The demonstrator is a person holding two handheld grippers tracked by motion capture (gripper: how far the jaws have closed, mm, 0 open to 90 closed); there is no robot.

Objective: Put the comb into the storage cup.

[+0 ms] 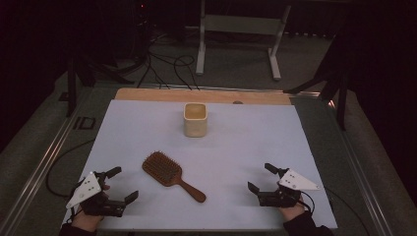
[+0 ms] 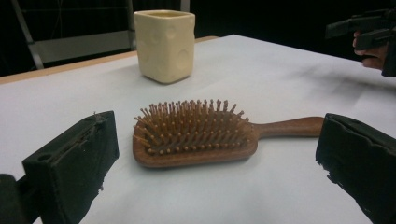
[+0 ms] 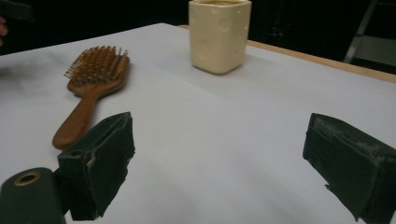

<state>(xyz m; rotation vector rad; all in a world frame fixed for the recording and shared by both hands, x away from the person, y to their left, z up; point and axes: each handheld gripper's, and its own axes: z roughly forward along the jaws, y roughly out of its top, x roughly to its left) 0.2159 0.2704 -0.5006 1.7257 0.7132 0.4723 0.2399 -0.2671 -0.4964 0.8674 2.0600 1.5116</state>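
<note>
- Starting at the left of the high view, the left gripper (image 1: 118,186) sits low on the white table (image 1: 236,142) near its front edge. Its two black jaws are wide apart and hold nothing.
- Next comes the brown wooden hairbrush with little wooden pins (image 1: 172,175). It lies flat on the table with the pins facing up.
- The brush lies just to the right of the left gripper and a little farther back. Its long line runs on a slant: the fat head (image 1: 161,167) points to the back left and the thin handle (image 1: 193,191) points to the front right.
- In the left gripper view the brush (image 2: 196,133) sits right between the two open jaws, a little way ahead of them, lying sideways across the view. So I think the left gripper is the nearer one, and it would meet the head first.
- Behind the brush, near the middle of the table, stands a pale cream cup with square sides and round dimples (image 1: 195,119). It is upright and well apart from the brush.
- At the right, the right gripper (image 1: 259,179) also sits near the front edge. Its jaws are wide apart and hold nothing too.
- The handle end points toward this side, but the right gripper is farther from the brush than the left one.
</note>
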